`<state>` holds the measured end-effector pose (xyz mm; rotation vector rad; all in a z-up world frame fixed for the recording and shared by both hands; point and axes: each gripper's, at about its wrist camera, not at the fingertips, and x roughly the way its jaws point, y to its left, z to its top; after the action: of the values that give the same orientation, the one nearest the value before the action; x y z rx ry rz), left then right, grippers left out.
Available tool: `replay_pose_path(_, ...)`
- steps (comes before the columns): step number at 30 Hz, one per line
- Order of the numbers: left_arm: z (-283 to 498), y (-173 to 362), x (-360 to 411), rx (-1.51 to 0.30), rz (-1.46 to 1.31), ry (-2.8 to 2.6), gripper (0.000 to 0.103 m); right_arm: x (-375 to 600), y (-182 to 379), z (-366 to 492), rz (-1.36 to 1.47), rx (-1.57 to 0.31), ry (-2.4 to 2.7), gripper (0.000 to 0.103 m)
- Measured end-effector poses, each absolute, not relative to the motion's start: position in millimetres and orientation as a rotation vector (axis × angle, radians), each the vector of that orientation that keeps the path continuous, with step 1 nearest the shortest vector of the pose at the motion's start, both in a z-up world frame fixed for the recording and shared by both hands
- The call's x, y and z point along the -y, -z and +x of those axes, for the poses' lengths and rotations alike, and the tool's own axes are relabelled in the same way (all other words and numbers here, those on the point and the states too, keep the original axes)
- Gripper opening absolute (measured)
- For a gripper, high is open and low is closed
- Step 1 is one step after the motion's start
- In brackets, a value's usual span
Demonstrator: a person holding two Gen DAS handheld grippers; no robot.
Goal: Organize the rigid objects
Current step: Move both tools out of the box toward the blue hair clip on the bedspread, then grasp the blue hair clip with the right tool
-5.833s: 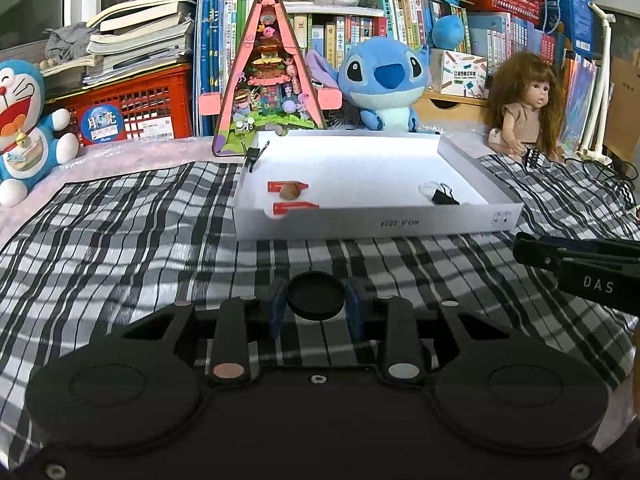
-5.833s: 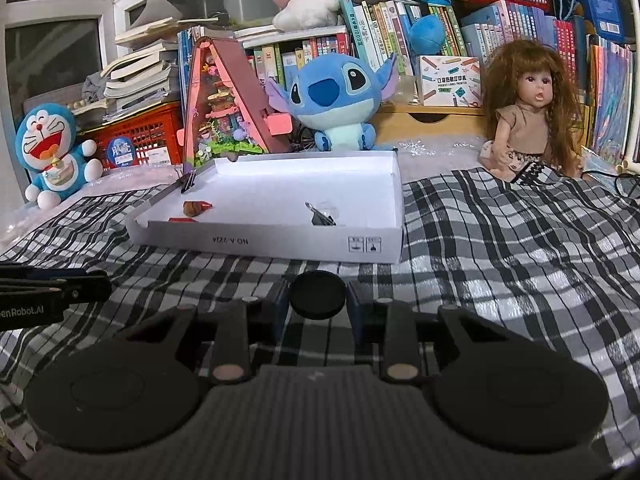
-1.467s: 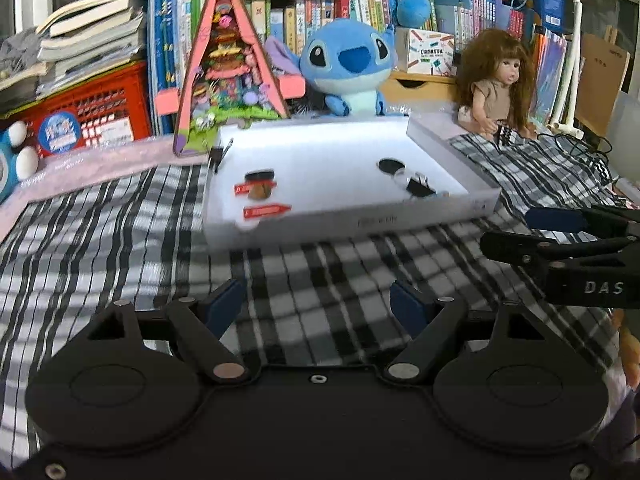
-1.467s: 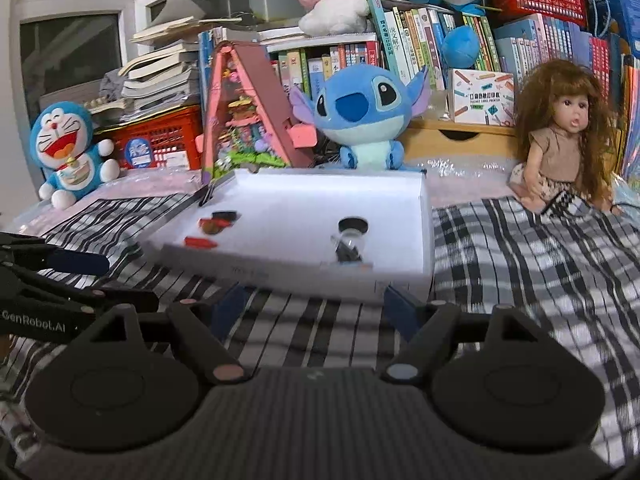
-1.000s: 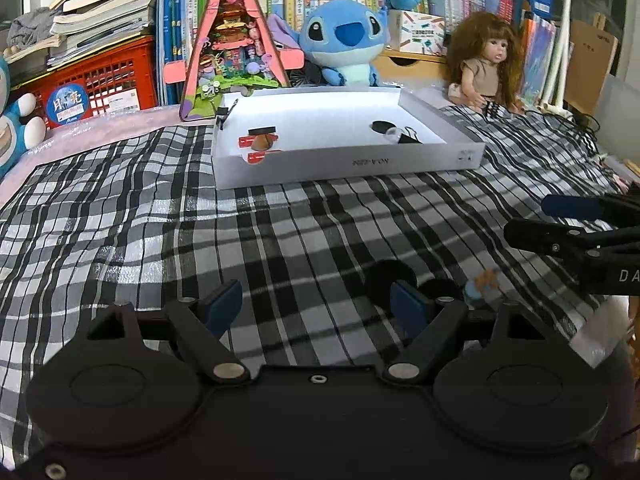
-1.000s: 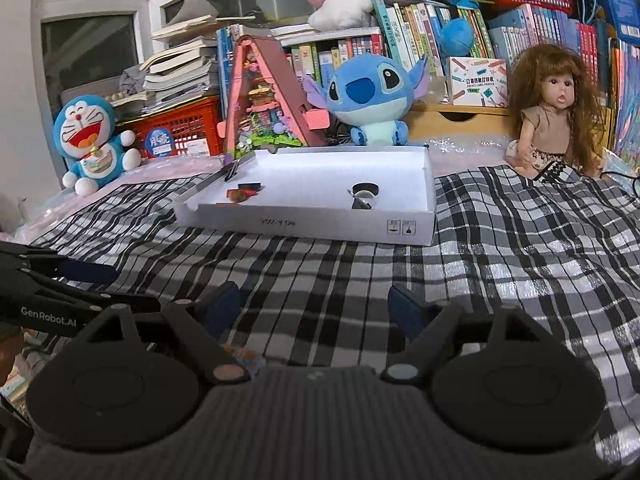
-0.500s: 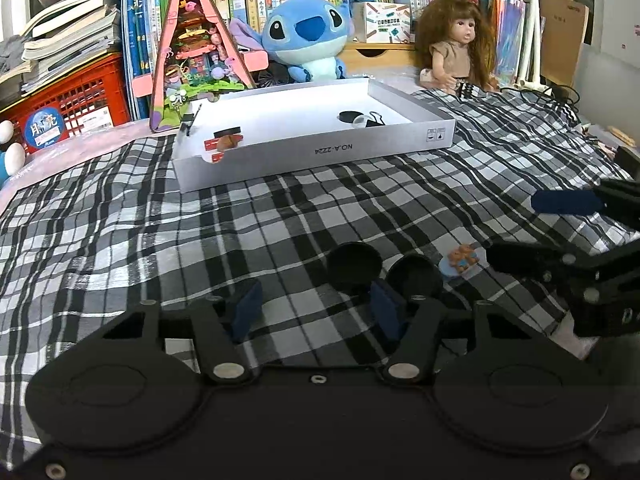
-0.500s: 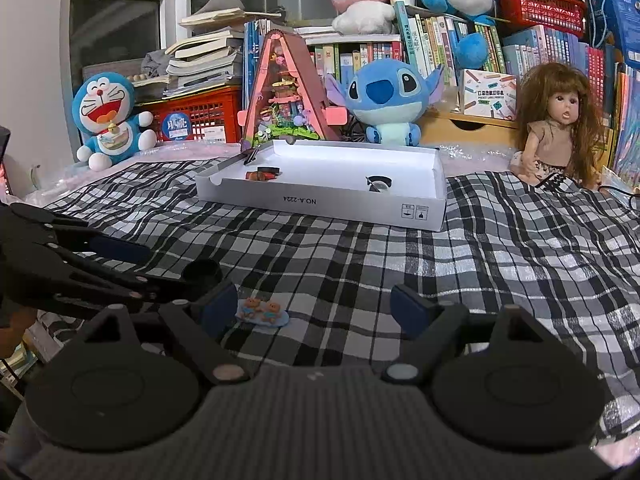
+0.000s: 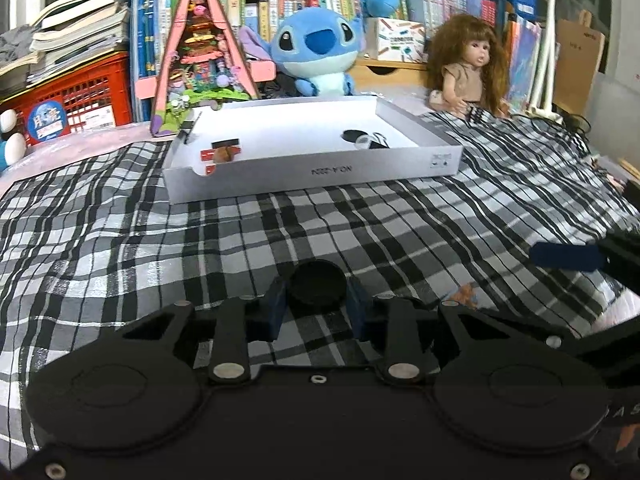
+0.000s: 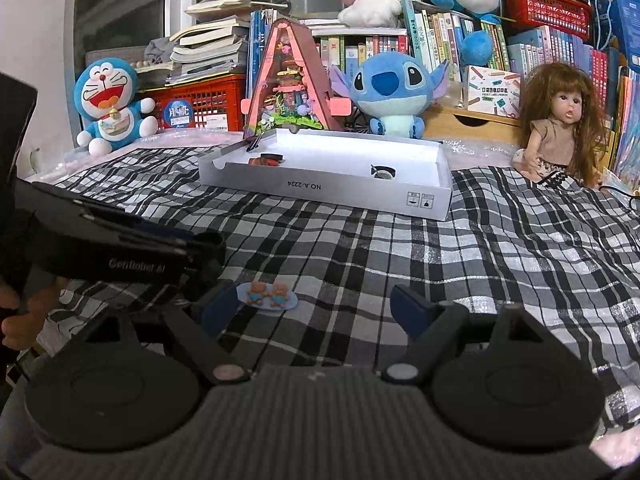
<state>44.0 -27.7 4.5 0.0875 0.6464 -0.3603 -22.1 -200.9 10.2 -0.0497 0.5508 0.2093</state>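
L claw (image 9: 316, 308) clamped on black disc (image 9: 317, 289); thin edge grip could slip. R claw (image 10: 312, 308) apart; bear sticker (image 10: 267, 295) at its 10 o'clock, flat, hard to pinch.

Black left gripper (image 9: 316, 308) and right gripper (image 10: 316, 308) with blue pads, silver screws.

Home bedroom: plaid bedspread (image 10: 500, 248), crammed bookshelf (image 10: 432, 44) (plush toys (image 10: 394, 92) everywhere).

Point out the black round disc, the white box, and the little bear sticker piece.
black round disc (image 9: 317, 283), left wrist view, centre of its top
white box (image 10: 320, 188), right wrist view, front wall
bear sticker piece (image 10: 267, 296), right wrist view, middle
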Motion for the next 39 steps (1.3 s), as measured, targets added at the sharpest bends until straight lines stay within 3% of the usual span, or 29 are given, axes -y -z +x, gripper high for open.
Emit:
replay_pose_path(10, 43, -8, 11, -0.644, 0.062, 0.299, 0.03, 194, -7, -20, -0.016, -0.553, -0.222, 0.09)
replay_pose_path(27, 38, -7, 3, -0.649, 0.047, 0.265, 0.03, 181, 1, -18, -0.012, -0.576, -0.185, 0.071)
replay_pose_path(39, 34, -2, -2, -0.653, 0.029, 0.239, 0.03, 174, 7, -20, -0.024, -0.546, -0.114, 0.075)
